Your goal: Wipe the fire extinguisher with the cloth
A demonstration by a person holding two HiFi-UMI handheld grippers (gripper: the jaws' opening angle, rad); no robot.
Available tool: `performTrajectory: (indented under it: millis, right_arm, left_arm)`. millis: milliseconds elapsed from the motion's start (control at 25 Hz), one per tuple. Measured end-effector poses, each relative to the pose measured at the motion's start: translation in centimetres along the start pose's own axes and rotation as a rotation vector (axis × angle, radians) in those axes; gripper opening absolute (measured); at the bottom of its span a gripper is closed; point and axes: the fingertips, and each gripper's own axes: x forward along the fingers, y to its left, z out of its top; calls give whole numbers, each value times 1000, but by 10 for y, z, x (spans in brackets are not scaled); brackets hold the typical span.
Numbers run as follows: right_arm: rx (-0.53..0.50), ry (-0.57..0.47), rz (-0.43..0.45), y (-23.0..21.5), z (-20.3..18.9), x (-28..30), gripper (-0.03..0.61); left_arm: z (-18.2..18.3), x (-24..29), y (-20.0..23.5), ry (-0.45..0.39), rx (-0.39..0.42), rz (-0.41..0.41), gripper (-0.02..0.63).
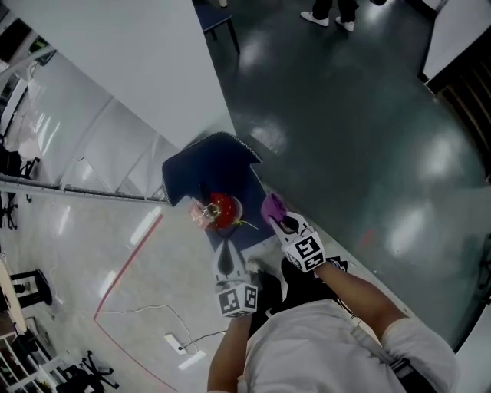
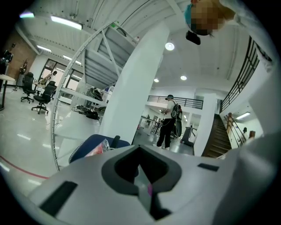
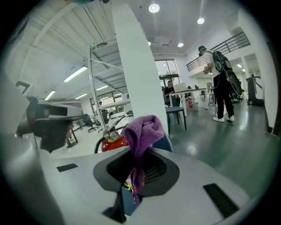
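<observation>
A red fire extinguisher (image 1: 221, 209) stands on a dark blue chair (image 1: 201, 163) beside a white pillar. My right gripper (image 1: 280, 221) is just right of it, shut on a bunched purple cloth (image 1: 272, 206). In the right gripper view the cloth (image 3: 142, 132) rises out of the jaws, with the extinguisher (image 3: 113, 141) a little beyond on the left. My left gripper (image 1: 227, 252) points at the extinguisher from below, its jaws together and nothing held. The left gripper view shows the chair (image 2: 85, 147) and some clear wrapping (image 2: 97, 148) on the extinguisher past the gripper's nose.
A white pillar (image 1: 146, 69) rises behind the chair. A cable and power strip (image 1: 182, 344) lie on the pale floor by a red line (image 1: 126, 265). People stand far off on the dark floor (image 1: 330, 11). A staircase (image 2: 219, 138) is at the right.
</observation>
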Motion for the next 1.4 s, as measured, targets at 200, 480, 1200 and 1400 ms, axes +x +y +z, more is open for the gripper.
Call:
performTrajectory:
  millis: [200,480,1200,1400]
  right_arm:
    - [-26,51,30,-34,-56,84,48]
    - [47,209,74,-50,-168,161,48]
    - [-126,413,314,-35,-299,281,48]
    - [-163,410,376,-31,-291,275,48]
  left_arm:
    - [-33,36,12,1,-14,25,5]
    - [-65,45,8,31,-35,22,5]
    - [-120,40,51,9,-124,79,5]
    - [-118,35,52,10,-130,72,5]
